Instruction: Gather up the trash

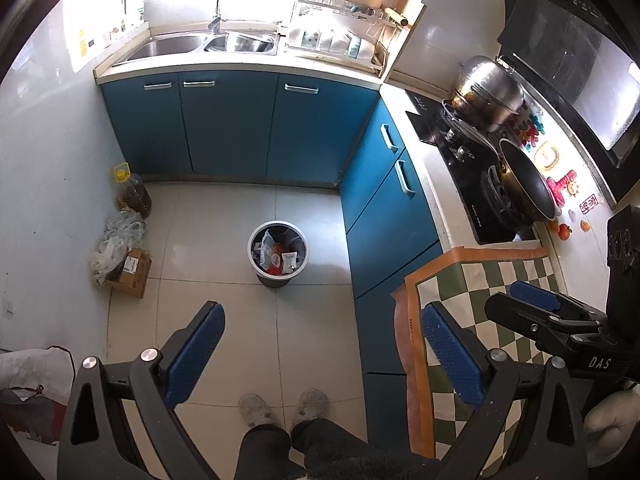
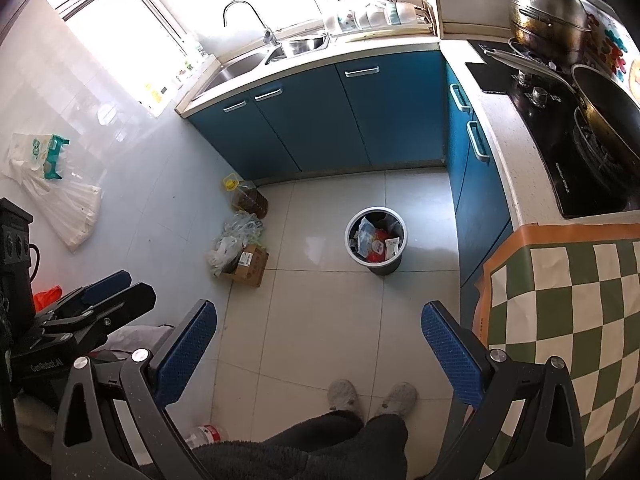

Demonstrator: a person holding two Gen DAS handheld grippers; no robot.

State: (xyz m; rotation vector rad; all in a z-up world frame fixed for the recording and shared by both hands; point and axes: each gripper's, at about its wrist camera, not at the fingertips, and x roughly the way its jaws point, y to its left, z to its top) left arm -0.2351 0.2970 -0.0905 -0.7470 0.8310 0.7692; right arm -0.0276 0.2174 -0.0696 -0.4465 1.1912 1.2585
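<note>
I look down on a pale tiled kitchen floor [image 1: 304, 320] edged by blue cabinets [image 1: 224, 128], with a sink [image 1: 168, 48] at the top and a black stove [image 1: 480, 168] on the right. A round trash bin [image 1: 279, 253], holding wrappers, stands alone mid-floor, well ahead of both tools. My left gripper [image 1: 324, 356] and right gripper [image 2: 320, 354] both have their blue fingers spread wide, holding nothing. A checkered cloth [image 2: 560, 320] is cut off at right. The right gripper's side reads "DAS"; box labels are unreadable.
</note>
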